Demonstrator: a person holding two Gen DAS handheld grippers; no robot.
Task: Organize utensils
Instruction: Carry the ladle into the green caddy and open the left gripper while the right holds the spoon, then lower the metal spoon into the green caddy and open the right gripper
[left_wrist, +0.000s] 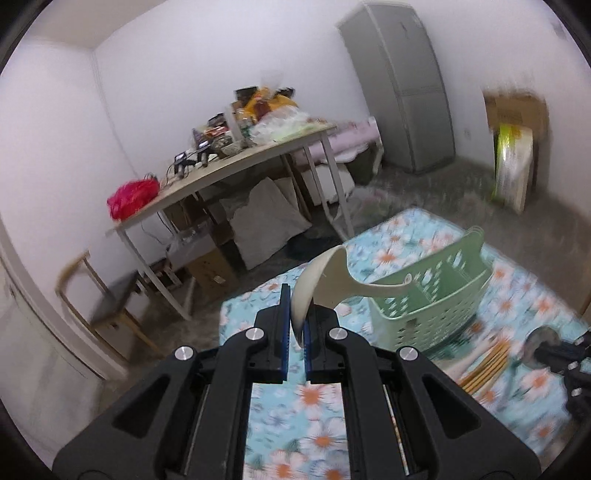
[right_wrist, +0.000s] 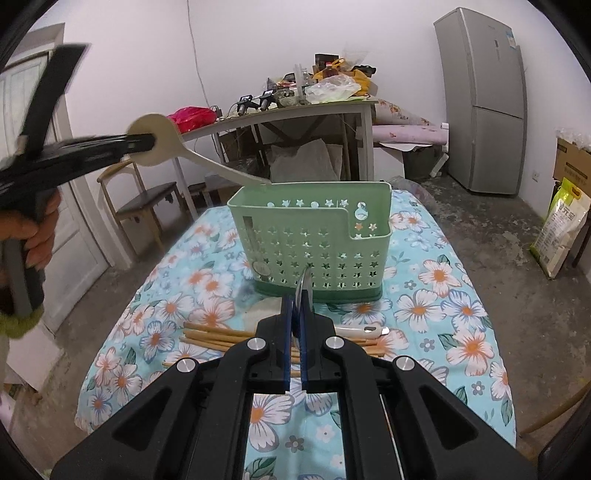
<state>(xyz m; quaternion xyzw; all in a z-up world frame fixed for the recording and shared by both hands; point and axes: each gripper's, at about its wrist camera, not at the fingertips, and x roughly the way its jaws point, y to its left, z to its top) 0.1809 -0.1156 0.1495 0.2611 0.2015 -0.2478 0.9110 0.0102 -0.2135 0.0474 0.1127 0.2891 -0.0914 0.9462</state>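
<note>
Aloft, a cream plastic rice spoon (right_wrist: 162, 142) is pinched by its bowl in the left gripper (right_wrist: 147, 142), handle slanting down toward the green perforated plastic caddy (right_wrist: 314, 240) at the flowered tabletop's (right_wrist: 443, 295) far edge; a thin metal utensil (right_wrist: 303, 286), edge-on, is pinched in the right gripper (right_wrist: 297, 325).

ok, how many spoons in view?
2. A cream spoon in the left gripper, handle tip at the green caddy rim; a metal spoon in the right gripper. The caddy may hide more.
</note>
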